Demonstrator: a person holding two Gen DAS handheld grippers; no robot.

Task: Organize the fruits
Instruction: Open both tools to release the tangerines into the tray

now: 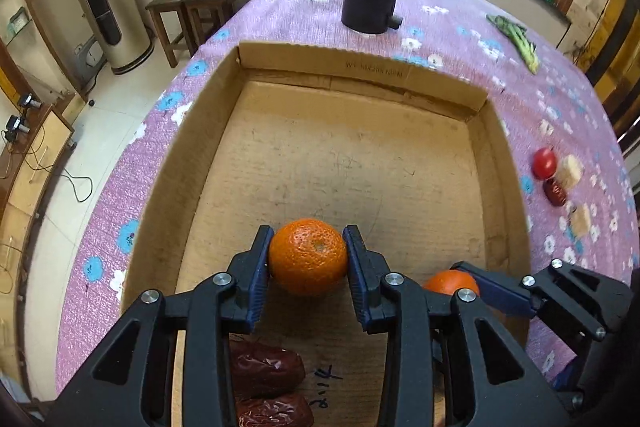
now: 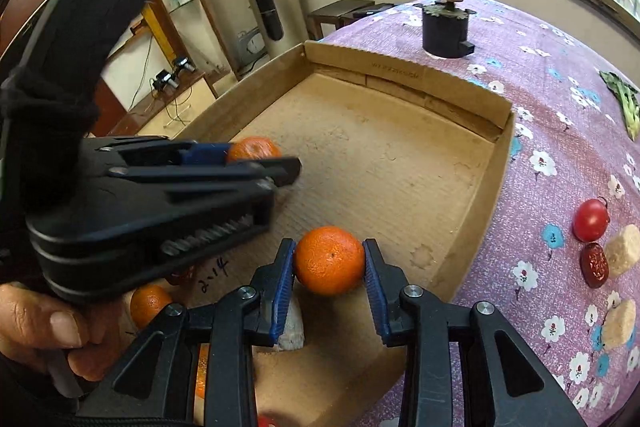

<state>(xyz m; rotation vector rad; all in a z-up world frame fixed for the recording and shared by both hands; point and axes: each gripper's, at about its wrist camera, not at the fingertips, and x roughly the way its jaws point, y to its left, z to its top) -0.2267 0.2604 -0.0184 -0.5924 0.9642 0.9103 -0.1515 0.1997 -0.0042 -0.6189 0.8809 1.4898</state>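
Note:
My left gripper (image 1: 307,257) is shut on an orange tangerine (image 1: 307,255) and holds it over the near part of a shallow cardboard box (image 1: 360,65). My right gripper (image 2: 329,262) is shut on a second tangerine (image 2: 329,259) over the same box (image 2: 404,71), just right of the left one. The right gripper (image 1: 472,281) and its tangerine (image 1: 450,281) show in the left wrist view; the left gripper (image 2: 260,159) and its tangerine (image 2: 254,148) show in the right wrist view. Two red dates (image 1: 264,369) and another tangerine (image 2: 149,303) lie in the box.
On the purple flowered cloth (image 2: 552,107) right of the box lie a red tomato (image 2: 590,225), a red date (image 2: 595,264) and pale cubes (image 2: 622,255). A dark pot (image 1: 370,3) stands beyond the box, a green vegetable (image 1: 516,41) far right. Stools (image 1: 200,3) stand off the table's left.

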